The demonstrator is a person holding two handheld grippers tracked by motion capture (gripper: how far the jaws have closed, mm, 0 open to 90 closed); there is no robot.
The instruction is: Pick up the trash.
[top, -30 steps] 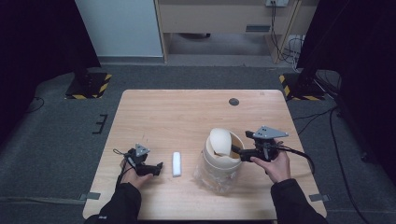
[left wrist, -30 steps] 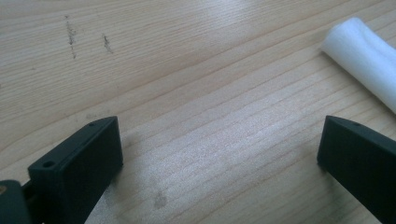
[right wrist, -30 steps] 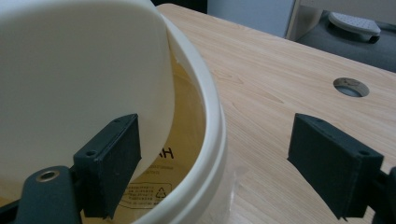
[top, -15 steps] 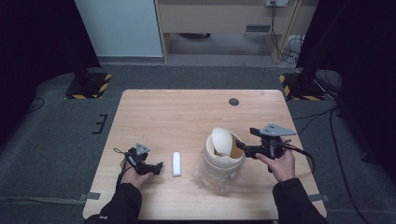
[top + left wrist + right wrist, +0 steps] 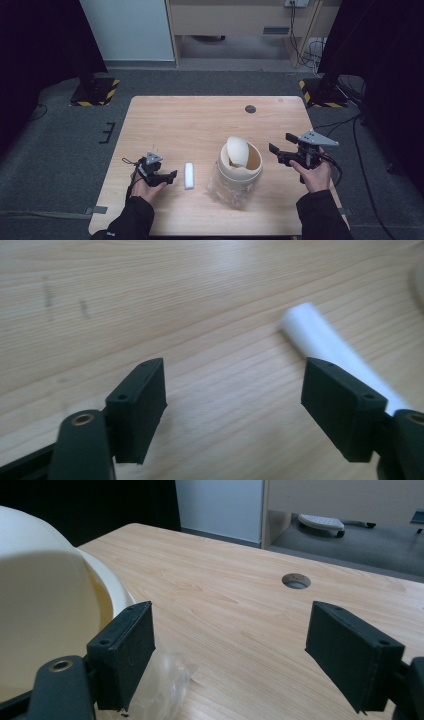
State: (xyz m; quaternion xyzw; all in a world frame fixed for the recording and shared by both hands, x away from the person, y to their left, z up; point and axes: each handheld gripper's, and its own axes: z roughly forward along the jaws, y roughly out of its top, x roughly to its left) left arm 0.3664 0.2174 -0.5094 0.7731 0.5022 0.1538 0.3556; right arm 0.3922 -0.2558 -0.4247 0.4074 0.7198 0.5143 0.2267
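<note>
A cream bin [image 5: 240,165] with a tilted swing lid stands on the wooden table [image 5: 200,125], with a clear plastic bag [image 5: 227,187] around its base. The bin's pale wall [image 5: 45,605] and a bit of the bag [image 5: 162,682] show at the left of the right gripper view. A small white bar [image 5: 189,175] lies left of the bin. My left gripper [image 5: 170,176] rests open just left of the bar; the bar [image 5: 325,342] lies by its right jaw. My right gripper [image 5: 280,149] is open, held clear to the right of the bin with nothing between its jaws.
A round cable hole [image 5: 250,108] sits at the table's far side, also seen as the hole [image 5: 296,581] ahead of the right gripper. Beyond the table are a grey floor, black stands with striped bases [image 5: 95,92] and a wooden cabinet [image 5: 240,20].
The right gripper has drawn back to the right, away from the bin's rim, and now stands apart from it. The left gripper and white bar have not moved.
</note>
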